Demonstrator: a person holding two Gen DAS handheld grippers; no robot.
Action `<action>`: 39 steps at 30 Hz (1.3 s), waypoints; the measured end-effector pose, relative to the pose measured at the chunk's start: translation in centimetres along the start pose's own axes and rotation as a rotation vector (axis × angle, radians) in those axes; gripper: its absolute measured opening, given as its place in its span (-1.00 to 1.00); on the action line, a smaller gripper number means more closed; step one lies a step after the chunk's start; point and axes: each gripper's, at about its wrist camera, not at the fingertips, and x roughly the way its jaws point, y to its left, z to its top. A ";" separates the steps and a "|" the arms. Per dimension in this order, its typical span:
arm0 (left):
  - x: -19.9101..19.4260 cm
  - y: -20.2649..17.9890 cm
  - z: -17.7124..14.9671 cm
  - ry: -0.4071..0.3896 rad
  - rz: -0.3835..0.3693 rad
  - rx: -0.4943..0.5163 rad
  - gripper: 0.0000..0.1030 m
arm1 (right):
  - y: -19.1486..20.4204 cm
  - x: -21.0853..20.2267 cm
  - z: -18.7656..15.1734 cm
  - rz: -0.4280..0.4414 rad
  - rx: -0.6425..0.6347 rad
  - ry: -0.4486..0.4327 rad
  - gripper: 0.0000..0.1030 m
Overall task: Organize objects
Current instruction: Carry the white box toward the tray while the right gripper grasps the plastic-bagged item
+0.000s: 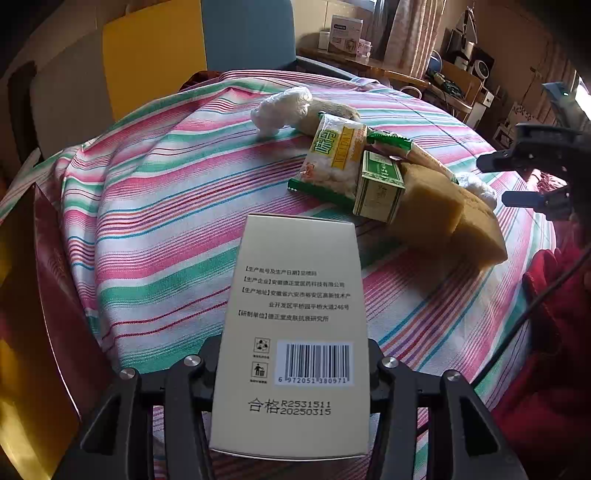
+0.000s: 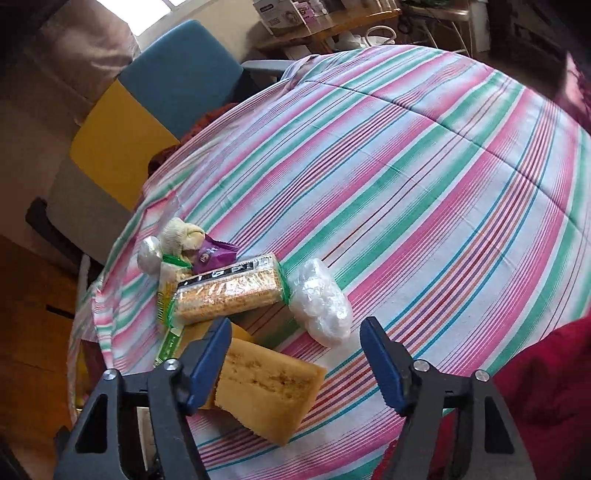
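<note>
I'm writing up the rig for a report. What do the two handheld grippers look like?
Both have black angular plastic frames with round silver bolts at the pivots. The right gripper has blue fingers with ridged inner faces. On the left gripper only the black frame shows. In the left wrist view a thin black cable runs past a red sleeve.

Daylit room, strong fisheye warp, dark vignette corners in both views.
Light enters from a window [image 2: 173, 3] at the far top, blown out white. Striped tablecloth [image 1: 166, 206] evenly bright, colours a bit washed; soft shadow under the yellow sponge [image 1: 458, 221]. Left wrist view sharp up close: print on the beige box [image 1: 295, 302] legible, far shelves softer. Right wrist view blurrier overall, smeared at the right edge, cloth stripes bowed into arcs. Left edges fall into brown shade.
</note>
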 end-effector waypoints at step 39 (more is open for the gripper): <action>-0.1 0.4 -0.9 -0.051 -0.019 -0.031 0.00 | -3.6 3.6 4.5 -0.262 -0.154 0.084 -0.11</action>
